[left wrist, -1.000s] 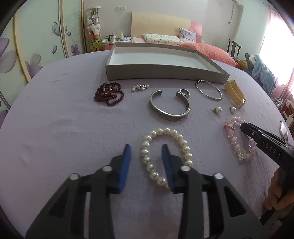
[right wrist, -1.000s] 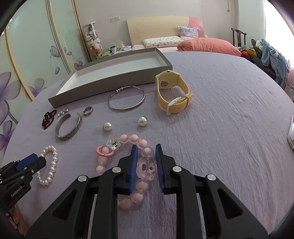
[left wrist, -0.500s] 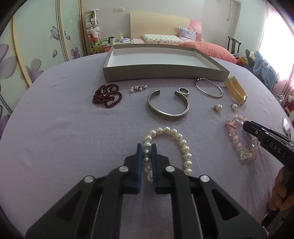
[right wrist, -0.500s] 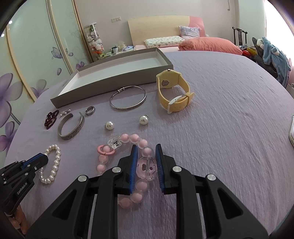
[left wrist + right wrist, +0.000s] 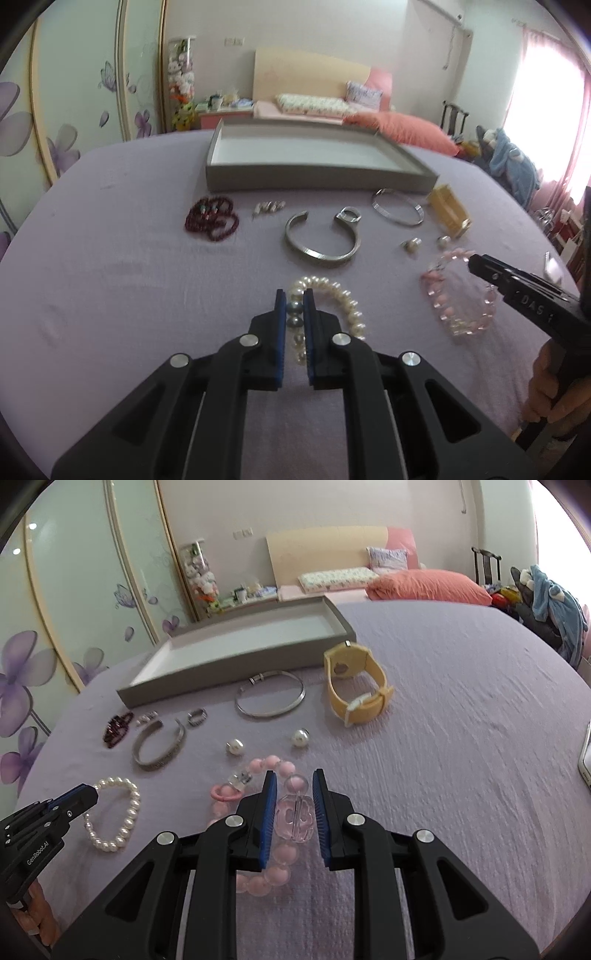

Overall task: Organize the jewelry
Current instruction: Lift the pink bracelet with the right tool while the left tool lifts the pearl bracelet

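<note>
Surface: lavender crinkled fabric bedspread (image 5: 461, 709), spreading ahead of both grippers.
Far ahead: pale wooden headboard (image 5: 325, 554), with a patterned white pillow (image 5: 336, 578) and a coral pillow (image 5: 428, 585) below it.
Ahead left: glossy wardrobe doors with purple flower prints (image 5: 55, 627).
Corner: clear tall tube of plush toys (image 5: 181, 81).
Far right: dark wooden chair (image 5: 485, 566); bright pink-curtained window (image 5: 550, 122).
Walls: plain off-white.

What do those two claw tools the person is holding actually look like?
Both are matte black plastic. The left gripper and right gripper each have two fingers lined with ribbed blue pads and joined by silver rivets. White lettering marks their sides. No cables show. A bare hand holds the right one.
</note>
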Demonstrator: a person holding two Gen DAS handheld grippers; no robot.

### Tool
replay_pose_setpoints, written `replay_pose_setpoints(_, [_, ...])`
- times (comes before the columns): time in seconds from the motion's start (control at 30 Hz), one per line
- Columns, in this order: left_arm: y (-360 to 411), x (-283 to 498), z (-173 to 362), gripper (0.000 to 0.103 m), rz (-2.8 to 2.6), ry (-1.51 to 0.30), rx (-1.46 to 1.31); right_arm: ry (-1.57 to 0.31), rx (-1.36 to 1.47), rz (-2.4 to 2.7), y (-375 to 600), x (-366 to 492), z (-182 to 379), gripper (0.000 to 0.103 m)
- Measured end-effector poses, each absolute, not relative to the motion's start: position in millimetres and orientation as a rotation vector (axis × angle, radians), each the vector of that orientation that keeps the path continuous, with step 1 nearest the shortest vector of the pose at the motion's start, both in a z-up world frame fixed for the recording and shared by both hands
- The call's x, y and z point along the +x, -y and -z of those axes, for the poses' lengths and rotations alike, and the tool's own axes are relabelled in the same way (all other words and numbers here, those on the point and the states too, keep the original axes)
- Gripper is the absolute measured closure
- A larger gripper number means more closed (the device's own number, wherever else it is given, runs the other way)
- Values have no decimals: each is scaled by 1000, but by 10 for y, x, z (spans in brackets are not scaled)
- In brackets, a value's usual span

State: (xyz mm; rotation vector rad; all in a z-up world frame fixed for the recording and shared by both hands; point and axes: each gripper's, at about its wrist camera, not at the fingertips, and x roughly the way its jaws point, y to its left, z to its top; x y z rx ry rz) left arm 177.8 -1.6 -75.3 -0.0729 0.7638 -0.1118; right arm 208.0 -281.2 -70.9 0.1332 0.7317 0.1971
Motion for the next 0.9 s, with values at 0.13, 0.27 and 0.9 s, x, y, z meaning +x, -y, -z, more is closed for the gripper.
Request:
replay_pose_setpoints(0.13, [38,1690,624,93,136,-706,-83,-697,131,-220,2786,2044,620,82])
replay_pose_setpoints(0.27, [38,1632,514,93,153,-656,-101,-671,137,-239,2772,2016,562,82])
replay_pose_setpoints(0.9, [-36,1592,4,93,149,-451,-122,-491,121,-258,2696,1997,112,82])
